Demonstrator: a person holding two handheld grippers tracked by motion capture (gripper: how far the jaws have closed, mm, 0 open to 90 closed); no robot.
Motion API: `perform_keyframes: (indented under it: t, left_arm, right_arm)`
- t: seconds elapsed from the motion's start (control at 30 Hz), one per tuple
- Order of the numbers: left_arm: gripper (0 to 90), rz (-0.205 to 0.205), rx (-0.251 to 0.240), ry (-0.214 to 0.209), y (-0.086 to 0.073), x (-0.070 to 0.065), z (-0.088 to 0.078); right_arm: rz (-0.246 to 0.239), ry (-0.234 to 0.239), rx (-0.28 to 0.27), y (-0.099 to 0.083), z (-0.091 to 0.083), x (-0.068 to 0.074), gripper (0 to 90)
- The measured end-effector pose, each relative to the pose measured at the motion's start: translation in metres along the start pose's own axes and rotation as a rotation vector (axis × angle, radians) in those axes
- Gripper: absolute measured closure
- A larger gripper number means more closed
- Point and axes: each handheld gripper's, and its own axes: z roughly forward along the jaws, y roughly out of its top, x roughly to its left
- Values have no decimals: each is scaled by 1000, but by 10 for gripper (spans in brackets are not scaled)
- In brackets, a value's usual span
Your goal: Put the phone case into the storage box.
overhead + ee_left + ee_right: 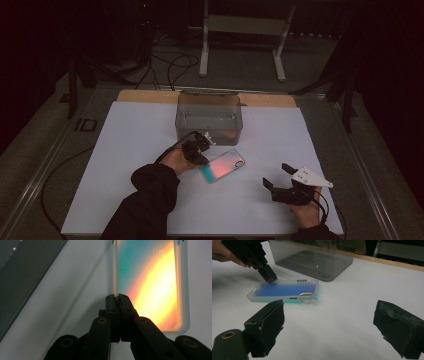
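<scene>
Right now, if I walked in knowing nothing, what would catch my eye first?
The iridescent phone case, glowing pink, yellow and teal, lies mid-table on the white sheet. The left gripper has its jaws shut on the case's edge. Behind it stands a smoky see-through box, while the right gripper waits open to the right.

A phone case (223, 166) lies flat near the middle of the counter (125, 150). A box (209, 117) stands just beyond it, farther away. The left hand-held gripper (202, 159) meets the case's left end; the right hand-held gripper (276, 176) sits right and nearer.
</scene>
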Motion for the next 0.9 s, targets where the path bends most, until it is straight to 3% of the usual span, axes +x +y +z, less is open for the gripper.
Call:
perform_keyframes:
  t: [0.13,0.73,0.9]
  left_arm:
    - [892,-29,-42,10,-7,1,-3]
    - [892,-59,-177,71,-23,-11,-31]
    - [892,-84,-226,92,-27,-14,-35]
  right_arm:
    - [0,1,1,0,0,0,99]
    - [8,14,8,0,2,1,99]
    - [13,27,15,0,3,2,99]
